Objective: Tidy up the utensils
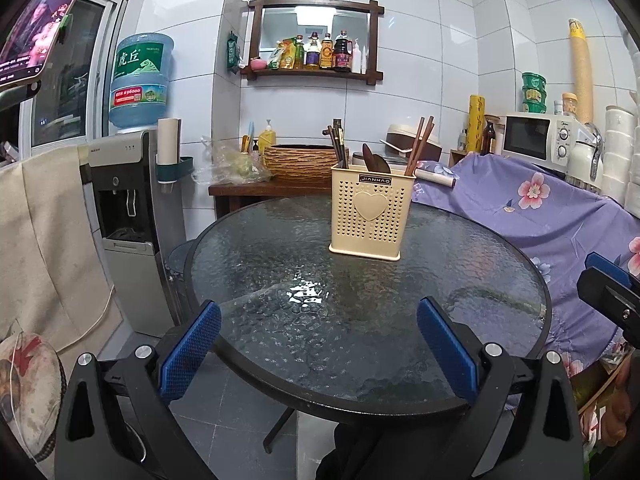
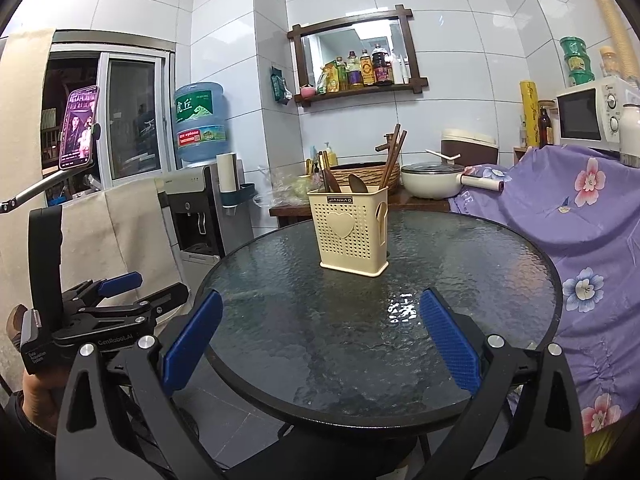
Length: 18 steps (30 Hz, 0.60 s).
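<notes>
A cream perforated utensil holder (image 1: 371, 211) (image 2: 349, 232) with a heart on its front stands upright on the round glass table (image 1: 280, 280) (image 2: 320, 340), toward the far side. Dark chopsticks (image 1: 418, 145) (image 2: 394, 156) and dark spoons (image 1: 376, 162) (image 2: 357, 184) stick up out of it. My left gripper (image 1: 319, 346) hovers open over the table's near edge, nothing between its blue pads. My right gripper (image 2: 320, 338) is likewise open and holds nothing. The left gripper (image 2: 120, 292) also shows at the left of the right wrist view, held by a hand.
A water dispenser (image 1: 128, 200) (image 2: 192, 208) stands left of the table. A purple floral cloth (image 1: 540, 216) (image 2: 580, 232) covers furniture on the right. Behind are a wooden side table with a woven basket (image 1: 304, 162), a white pot (image 2: 430, 180) and a microwave (image 1: 534, 138).
</notes>
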Available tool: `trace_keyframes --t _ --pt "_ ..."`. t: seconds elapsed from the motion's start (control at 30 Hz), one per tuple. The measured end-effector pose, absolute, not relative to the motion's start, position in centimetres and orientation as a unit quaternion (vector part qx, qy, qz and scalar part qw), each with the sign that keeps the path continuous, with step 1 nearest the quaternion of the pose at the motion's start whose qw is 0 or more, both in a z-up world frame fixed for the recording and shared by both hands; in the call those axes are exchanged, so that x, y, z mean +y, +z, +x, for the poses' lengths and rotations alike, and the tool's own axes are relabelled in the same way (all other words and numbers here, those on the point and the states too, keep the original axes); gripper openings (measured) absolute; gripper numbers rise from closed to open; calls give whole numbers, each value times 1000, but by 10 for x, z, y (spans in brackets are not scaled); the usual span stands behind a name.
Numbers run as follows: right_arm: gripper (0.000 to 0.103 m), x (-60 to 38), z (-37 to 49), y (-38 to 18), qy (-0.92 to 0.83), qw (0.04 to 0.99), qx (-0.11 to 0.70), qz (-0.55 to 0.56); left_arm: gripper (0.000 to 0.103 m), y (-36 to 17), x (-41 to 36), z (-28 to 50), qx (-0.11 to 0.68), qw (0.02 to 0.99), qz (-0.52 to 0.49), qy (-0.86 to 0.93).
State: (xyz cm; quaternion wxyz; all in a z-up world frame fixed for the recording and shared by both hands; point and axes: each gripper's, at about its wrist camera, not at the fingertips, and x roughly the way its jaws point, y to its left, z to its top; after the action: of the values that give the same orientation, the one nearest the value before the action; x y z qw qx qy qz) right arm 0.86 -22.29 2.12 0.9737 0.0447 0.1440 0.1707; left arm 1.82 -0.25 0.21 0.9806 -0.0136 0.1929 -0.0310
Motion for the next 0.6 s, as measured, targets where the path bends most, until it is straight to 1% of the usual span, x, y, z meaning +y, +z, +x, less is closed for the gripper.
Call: trace_keyframes --t 0.6 --pt "97 -222 9 20 174 973 147 46 97 2 -1 19 200 979 -18 -31"
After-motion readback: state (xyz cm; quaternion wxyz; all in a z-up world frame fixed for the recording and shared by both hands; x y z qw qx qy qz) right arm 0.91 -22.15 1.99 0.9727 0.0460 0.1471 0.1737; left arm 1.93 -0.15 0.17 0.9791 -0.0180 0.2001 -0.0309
